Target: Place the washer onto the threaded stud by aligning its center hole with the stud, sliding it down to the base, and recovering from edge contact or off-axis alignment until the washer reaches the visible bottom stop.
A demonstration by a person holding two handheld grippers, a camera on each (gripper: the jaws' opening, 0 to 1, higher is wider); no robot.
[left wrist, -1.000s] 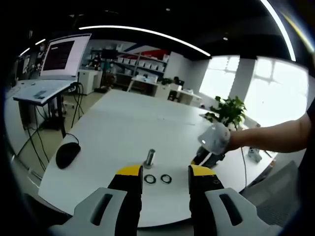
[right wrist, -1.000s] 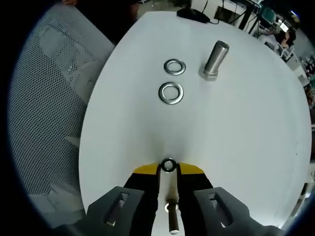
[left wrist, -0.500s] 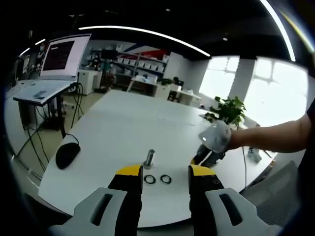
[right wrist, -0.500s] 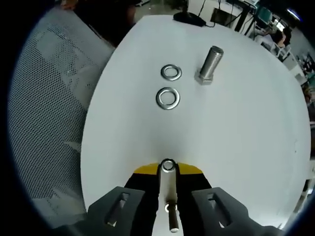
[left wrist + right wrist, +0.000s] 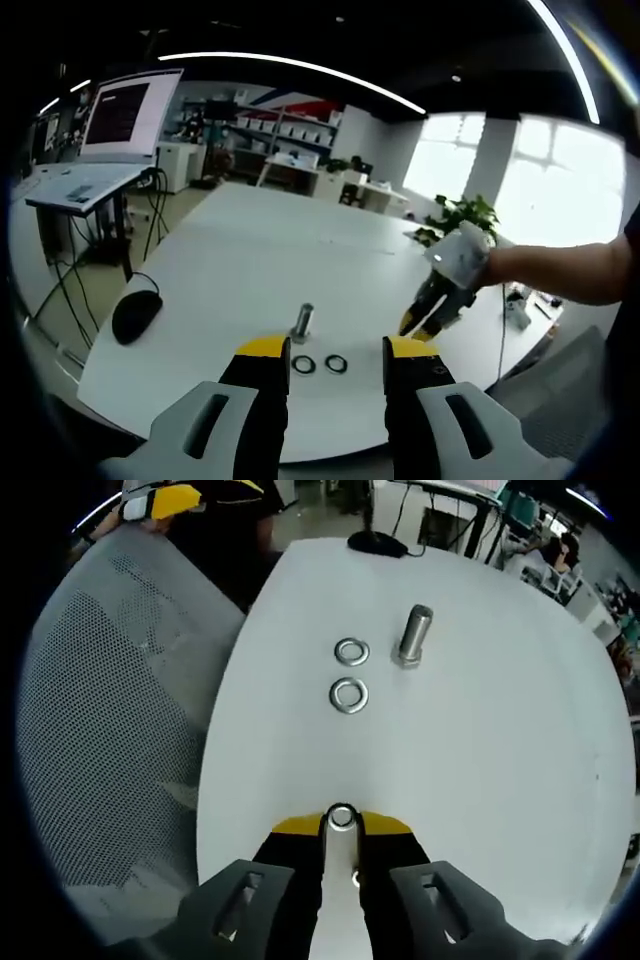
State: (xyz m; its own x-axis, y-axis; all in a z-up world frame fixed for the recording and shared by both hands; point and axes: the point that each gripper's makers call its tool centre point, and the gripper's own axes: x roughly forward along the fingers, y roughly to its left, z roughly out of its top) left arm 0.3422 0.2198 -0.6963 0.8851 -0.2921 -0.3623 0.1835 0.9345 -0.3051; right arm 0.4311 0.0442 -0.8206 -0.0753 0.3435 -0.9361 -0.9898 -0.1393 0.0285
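Note:
A steel threaded stud (image 5: 303, 322) stands upright on its hex head on the white table (image 5: 250, 260). Two loose washers (image 5: 304, 364) (image 5: 337, 363) lie just in front of it. My left gripper (image 5: 337, 350) hovers open near the table's edge, its yellow-tipped jaws apart around the washers' image. In the right gripper view the stud (image 5: 414, 635) and the two washers (image 5: 351, 652) (image 5: 348, 695) lie well ahead. My right gripper (image 5: 342, 822) is shut on a third washer (image 5: 342, 817), held on edge between its tips. The right gripper (image 5: 430, 310) hangs above the table right of the stud.
A black mouse (image 5: 137, 313) lies at the table's left side. A grey mesh chair (image 5: 110, 730) stands beside the table edge. A desk with a monitor (image 5: 125, 110) is at the far left; a plant (image 5: 465, 222) stands beyond the table. The left gripper (image 5: 165, 500) is far off.
My right gripper has risen and drawn back from the table with the washer in it; the stud and loose washers look smaller in its view. The left gripper has stayed put.

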